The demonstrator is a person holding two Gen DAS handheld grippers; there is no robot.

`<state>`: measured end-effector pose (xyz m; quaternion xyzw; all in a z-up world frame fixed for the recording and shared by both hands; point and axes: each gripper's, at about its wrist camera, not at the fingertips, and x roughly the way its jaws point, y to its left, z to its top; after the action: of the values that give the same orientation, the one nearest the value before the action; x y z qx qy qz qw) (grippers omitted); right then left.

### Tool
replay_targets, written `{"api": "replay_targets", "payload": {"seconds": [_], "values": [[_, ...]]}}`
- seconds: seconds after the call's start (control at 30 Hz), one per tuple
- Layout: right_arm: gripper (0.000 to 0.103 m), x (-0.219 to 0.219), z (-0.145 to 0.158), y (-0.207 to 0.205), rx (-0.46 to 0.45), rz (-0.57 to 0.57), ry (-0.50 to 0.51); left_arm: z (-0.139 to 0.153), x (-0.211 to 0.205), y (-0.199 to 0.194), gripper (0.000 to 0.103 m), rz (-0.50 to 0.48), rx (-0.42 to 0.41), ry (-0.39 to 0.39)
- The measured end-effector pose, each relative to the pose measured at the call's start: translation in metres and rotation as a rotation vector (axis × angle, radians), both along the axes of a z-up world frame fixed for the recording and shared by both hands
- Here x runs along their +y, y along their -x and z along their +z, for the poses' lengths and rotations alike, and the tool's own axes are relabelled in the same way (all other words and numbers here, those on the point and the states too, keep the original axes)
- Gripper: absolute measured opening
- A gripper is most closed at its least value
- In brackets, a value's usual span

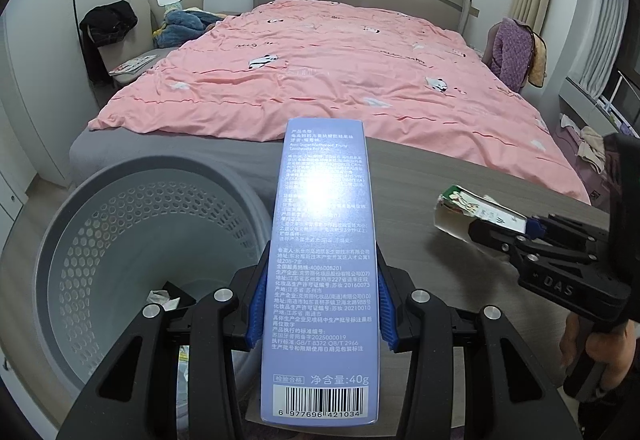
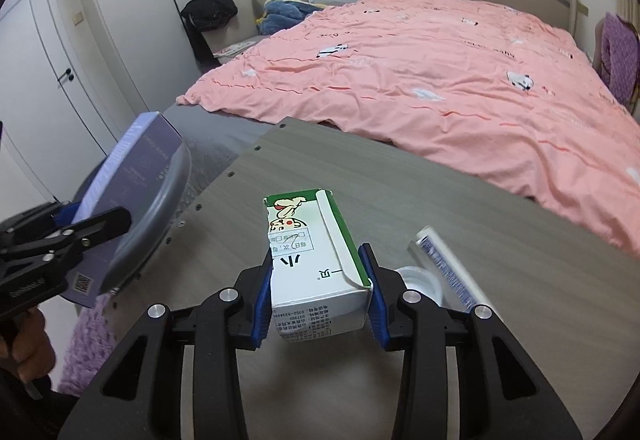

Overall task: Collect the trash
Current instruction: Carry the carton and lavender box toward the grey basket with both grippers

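Observation:
My left gripper (image 1: 320,304) is shut on a long blue toothpaste box (image 1: 320,260), held above the table edge beside the grey perforated trash bin (image 1: 80,224). The bin holds a crumpled white scrap (image 1: 162,298) at its bottom. My right gripper (image 2: 318,296) is shut on a green-and-white carton (image 2: 316,268) with a cartoon print, lifted over the grey table (image 2: 400,175). In the left wrist view the right gripper (image 1: 480,228) and carton (image 1: 476,209) appear at the right. In the right wrist view the left gripper (image 2: 92,215) with the blue box (image 2: 132,183) shows at the left, against the bin's rim (image 2: 160,211).
A clear plastic lid (image 2: 420,280) and a white tube with blue print (image 2: 448,268) lie on the table just right of the carton. Behind the table is a bed with a pink duvet (image 1: 340,75). A person's hand (image 1: 592,352) holds the right gripper.

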<state>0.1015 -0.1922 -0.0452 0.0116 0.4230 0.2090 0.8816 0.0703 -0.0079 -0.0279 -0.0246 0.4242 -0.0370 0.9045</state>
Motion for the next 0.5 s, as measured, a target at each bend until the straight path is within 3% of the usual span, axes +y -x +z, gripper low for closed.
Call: {"api": "replay_targets", "payload": {"seconds": [0.5], "values": [[0.038,0.046,0.015,0.036,-0.061,-0.082,-0.063,0.001,0.067,0.021,0.043,0.114,-0.043,-0.029]]}}
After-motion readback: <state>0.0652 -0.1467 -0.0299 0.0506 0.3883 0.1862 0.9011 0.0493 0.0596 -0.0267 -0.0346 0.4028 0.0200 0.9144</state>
